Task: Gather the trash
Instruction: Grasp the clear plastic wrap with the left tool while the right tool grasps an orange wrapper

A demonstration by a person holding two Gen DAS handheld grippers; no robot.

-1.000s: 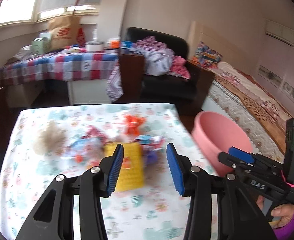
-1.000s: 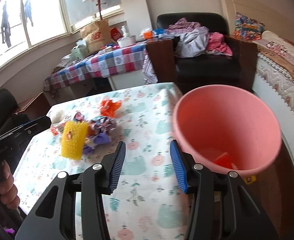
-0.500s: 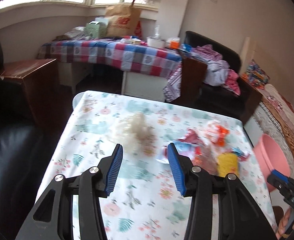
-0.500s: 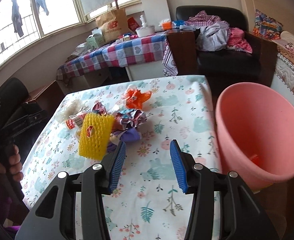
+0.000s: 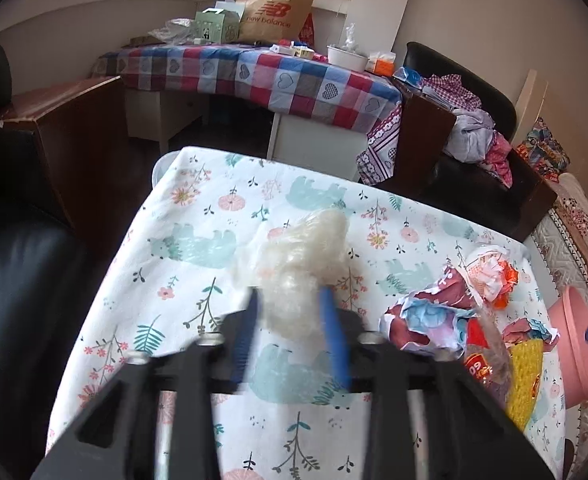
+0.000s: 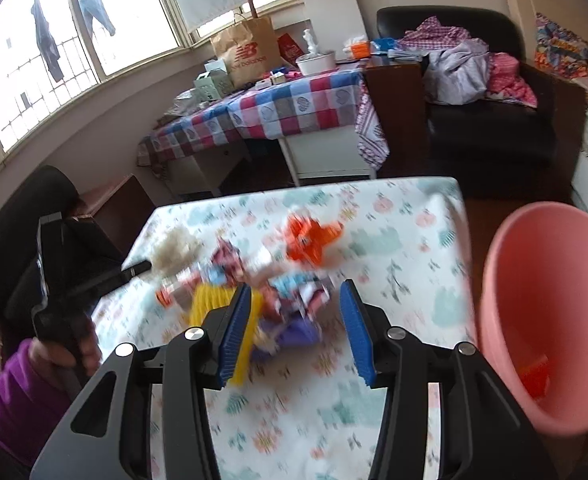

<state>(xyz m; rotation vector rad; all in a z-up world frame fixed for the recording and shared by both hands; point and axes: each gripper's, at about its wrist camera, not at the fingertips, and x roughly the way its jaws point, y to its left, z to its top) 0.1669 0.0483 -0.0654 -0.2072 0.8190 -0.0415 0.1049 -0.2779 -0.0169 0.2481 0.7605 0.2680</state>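
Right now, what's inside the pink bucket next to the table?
Inside the pink bucket, one red-orange piece of trash lies low against the wall in the right wrist view. The near rim covers the rest of the bottom. In the left wrist view only its outside shows.

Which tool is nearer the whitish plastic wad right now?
Left. The left tool has been closing around the whitish plastic wad, blue pads either side. The right tool sits over the colourful wrapper pile, well apart from it.
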